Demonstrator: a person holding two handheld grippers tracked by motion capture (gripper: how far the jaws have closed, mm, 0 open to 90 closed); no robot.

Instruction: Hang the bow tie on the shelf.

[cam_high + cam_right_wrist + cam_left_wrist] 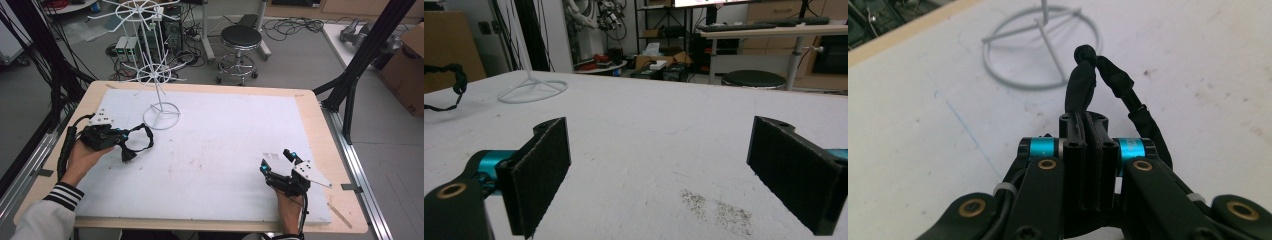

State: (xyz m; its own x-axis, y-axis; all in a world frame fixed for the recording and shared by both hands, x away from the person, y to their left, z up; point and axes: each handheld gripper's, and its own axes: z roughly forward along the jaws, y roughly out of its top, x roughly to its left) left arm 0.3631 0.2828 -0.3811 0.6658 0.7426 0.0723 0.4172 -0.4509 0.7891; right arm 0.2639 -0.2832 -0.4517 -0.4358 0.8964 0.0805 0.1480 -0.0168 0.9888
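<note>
We see one black strap (pixel 1108 80) pinched in our left gripper (pixel 1087 131) fingers, right gripper (pixel 659 165) fingers spread, one wire stand (pixel 161 116) on the counter (pixel 225 140)

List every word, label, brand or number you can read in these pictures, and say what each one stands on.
None can be read: no view shows legible text.
Left gripper, shut on the black strap: no markings.
Right gripper pads: plain black.
White wire rack: bare wire.
Cardboard box: any print is too small to read.
Grey smudge on the white board: a stain, not writing.
</note>
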